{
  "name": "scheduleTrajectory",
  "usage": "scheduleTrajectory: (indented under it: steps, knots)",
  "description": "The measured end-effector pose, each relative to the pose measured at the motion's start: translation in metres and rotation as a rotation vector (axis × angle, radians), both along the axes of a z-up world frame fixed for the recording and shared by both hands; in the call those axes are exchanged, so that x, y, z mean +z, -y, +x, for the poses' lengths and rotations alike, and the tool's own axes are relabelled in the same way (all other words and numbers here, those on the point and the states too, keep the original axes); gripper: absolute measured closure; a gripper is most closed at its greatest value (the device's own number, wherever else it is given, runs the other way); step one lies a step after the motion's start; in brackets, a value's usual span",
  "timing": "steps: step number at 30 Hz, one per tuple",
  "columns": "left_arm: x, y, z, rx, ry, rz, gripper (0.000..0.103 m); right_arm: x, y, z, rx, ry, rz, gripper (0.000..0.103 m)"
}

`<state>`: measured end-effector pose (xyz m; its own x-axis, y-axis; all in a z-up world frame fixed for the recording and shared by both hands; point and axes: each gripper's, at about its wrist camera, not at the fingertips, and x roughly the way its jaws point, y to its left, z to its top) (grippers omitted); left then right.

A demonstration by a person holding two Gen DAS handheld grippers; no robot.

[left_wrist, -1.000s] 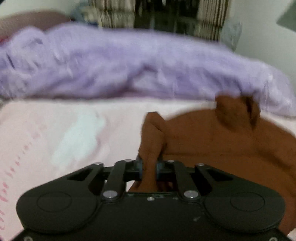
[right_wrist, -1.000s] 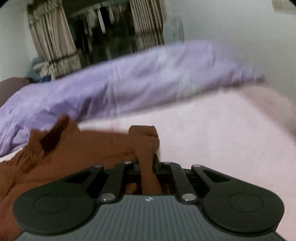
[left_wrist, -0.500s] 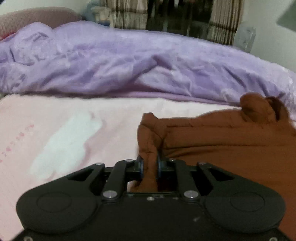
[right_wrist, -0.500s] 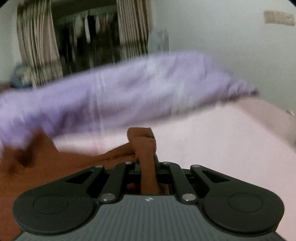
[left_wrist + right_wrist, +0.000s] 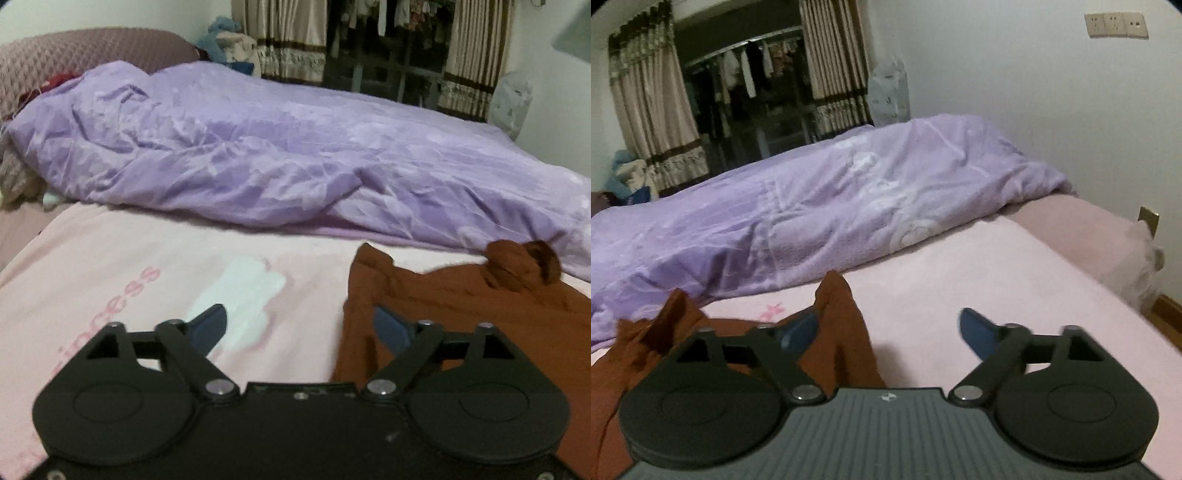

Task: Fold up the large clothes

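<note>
Your left hand-held gripper [image 5: 299, 326] has its jaws opening, with nothing pinched between them: the brown garment [image 5: 461, 314] lies just under and beside its right-hand finger, its near corner free on the pink bed sheet [image 5: 110, 266]. Your right hand-held gripper [image 5: 888, 330] is opening too, jaws wide; a peak of the same garment [image 5: 842, 332] stands up against its left-hand finger, but the pads do not press on it. So the cloth looks released along both corners, lying on the sheet in front of the purple duvet [image 5: 277, 147].

To finish this release cleanly, lift both grippers straight clear before you move sideways, so no finger drags the corners out of line. That raised peak on the right looks likely to flop or stay bunched; flatten it before the next fold. Check that the two released corners sit level with each other, and keep the garment off the duvet's edge, where a bunched part [image 5: 521, 266] already sits close.
</note>
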<state>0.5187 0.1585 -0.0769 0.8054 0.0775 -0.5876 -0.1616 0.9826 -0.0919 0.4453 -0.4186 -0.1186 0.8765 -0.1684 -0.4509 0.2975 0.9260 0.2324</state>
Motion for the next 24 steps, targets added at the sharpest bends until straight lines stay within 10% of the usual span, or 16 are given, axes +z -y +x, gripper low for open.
scheduleTrajectory:
  steps: [5, 14, 24]
  knots:
    - [0.009, 0.000, -0.050, -0.066, -0.026, -0.096, 0.015, -0.009, -0.003, -0.034, 0.126, -0.062, 0.026, 0.000]
    - [-0.046, 0.046, -0.069, -0.163, -0.186, 0.039, 0.000, -0.050, -0.019, -0.037, 0.231, -0.219, 0.054, 0.001]
    - [-0.062, 0.029, -0.048, -0.255, -0.278, -0.198, 0.000, -0.070, -0.017, -0.014, 0.250, -0.161, 0.153, 0.000]
